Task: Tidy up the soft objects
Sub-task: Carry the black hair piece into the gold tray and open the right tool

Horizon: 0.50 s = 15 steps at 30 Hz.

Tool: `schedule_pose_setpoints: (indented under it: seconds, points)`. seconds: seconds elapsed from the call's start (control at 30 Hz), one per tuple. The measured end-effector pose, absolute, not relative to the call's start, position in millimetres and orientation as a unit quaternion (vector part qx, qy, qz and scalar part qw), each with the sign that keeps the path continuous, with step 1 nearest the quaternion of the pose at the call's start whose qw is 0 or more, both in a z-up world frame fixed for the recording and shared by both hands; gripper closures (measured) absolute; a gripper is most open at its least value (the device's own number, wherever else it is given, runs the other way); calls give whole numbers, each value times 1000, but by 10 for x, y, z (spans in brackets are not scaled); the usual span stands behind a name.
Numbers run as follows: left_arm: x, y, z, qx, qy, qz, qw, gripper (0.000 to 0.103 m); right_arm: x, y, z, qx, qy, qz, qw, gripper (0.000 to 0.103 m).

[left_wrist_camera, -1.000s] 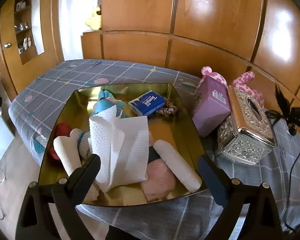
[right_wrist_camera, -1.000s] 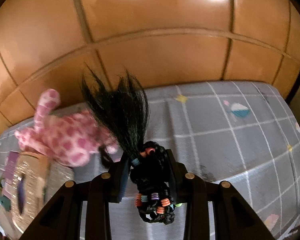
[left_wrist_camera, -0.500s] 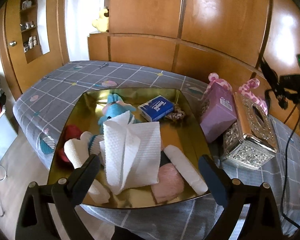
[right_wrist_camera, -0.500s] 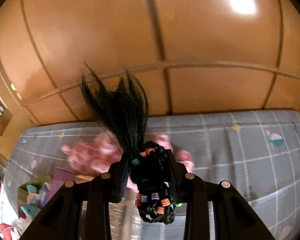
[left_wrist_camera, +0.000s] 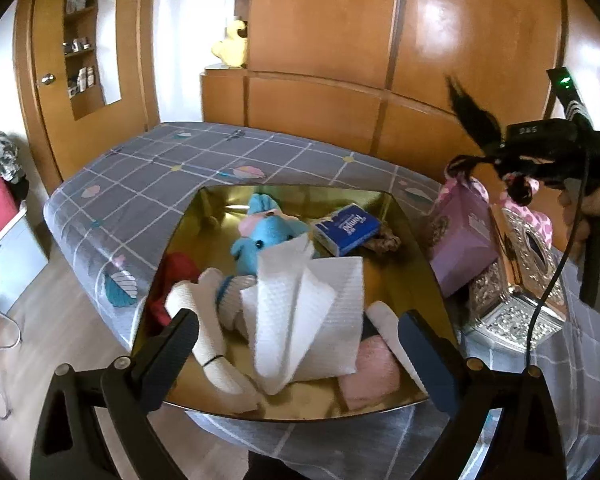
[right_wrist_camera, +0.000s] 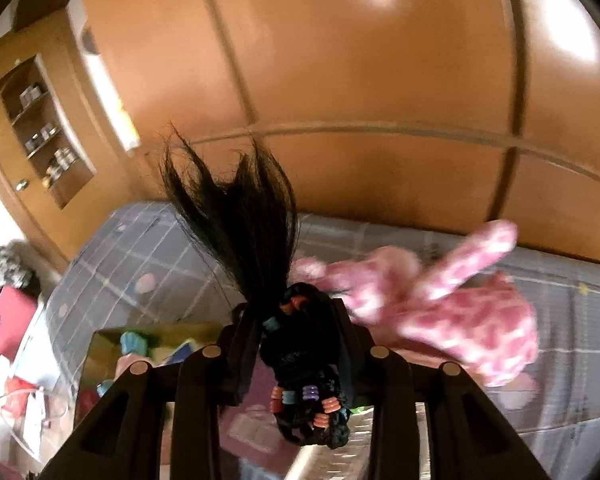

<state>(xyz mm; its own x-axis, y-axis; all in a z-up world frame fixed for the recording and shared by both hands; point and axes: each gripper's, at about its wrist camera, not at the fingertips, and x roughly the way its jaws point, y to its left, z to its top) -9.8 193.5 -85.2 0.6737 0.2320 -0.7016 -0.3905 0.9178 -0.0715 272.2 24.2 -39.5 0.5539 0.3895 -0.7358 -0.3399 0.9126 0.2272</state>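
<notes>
My right gripper (right_wrist_camera: 296,320) is shut on a black hairpiece (right_wrist_camera: 244,232) with a braided end and coloured beads; loose hair fans out above the fingers. In the left wrist view that gripper (left_wrist_camera: 540,152) hangs in the air at the right, over the purple box (left_wrist_camera: 464,240). My left gripper (left_wrist_camera: 296,344) stands open above the near edge of the gold tray (left_wrist_camera: 204,232). The tray holds a blue plush (left_wrist_camera: 260,240), a blue tissue pack (left_wrist_camera: 348,228), a white paper towel (left_wrist_camera: 304,312), white rolled socks (left_wrist_camera: 204,336) and a pink cloth (left_wrist_camera: 372,372).
A silver tissue box (left_wrist_camera: 516,292) stands right of the purple box, with a pink spotted plush (right_wrist_camera: 460,312) behind them. All rest on a bed with a grey checked sheet (left_wrist_camera: 180,168). Wooden wardrobe panels (left_wrist_camera: 340,40) close the back. A black cable (left_wrist_camera: 548,288) hangs at the right.
The right gripper has swung left with the hairpiece, passing over the pink plush to above the purple box. The left gripper has shifted slightly and stays open.
</notes>
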Motion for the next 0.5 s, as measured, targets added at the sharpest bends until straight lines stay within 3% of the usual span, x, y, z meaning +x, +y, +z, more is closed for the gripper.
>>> schedule_pose_setpoints:
  seconds: [0.5]
  points:
    - [-195, 2133, -808, -124, 352, 202, 905, 2, 2006, 1149, -912, -66, 459, 356, 811, 70]
